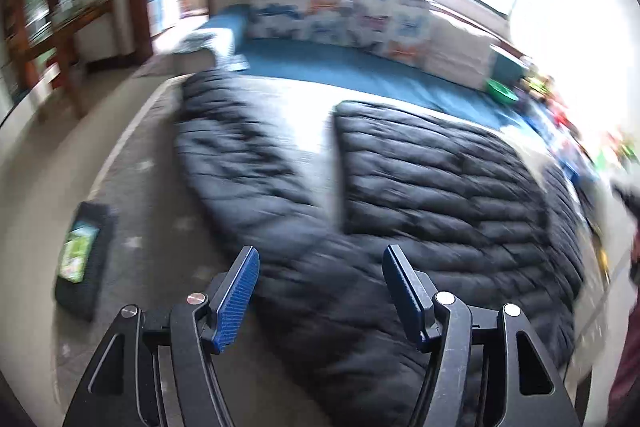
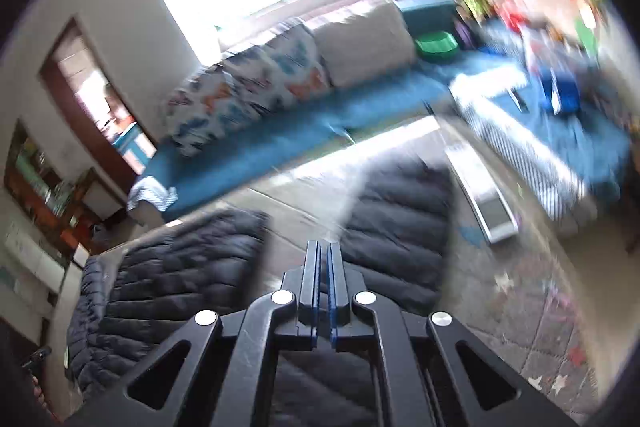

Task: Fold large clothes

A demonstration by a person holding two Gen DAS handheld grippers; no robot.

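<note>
At the bottom of the left wrist view, the left hand-held gripper (image 1: 320,291) fills the foreground with its blue-padded fingers (image 1: 236,301) spread wide apart and nothing between them. Just beyond them the black quilted jacket (image 1: 400,227) lies flat on the grey floor mat (image 1: 160,239), covering the centre and lower right of the frame; two dark panels run toward the top with a pale strip of floor showing between them. A small dark tray with a green picture (image 1: 80,259) sits on the mat at the lower left. Along the upper part runs a blue sofa (image 1: 340,67) with patterned cushions (image 1: 332,11).

In the right wrist view the right hand-held gripper (image 2: 324,259) stands at bottom centre, its fingers drawn together with only a thin slit between the pads and no cloth caught there. The jacket (image 2: 172,279) lies beneath and to either side of it, at the lower left and centre. A green bowl (image 2: 436,45) rests on the sofa (image 2: 280,143) at the upper right. Both views are blurred.
</note>
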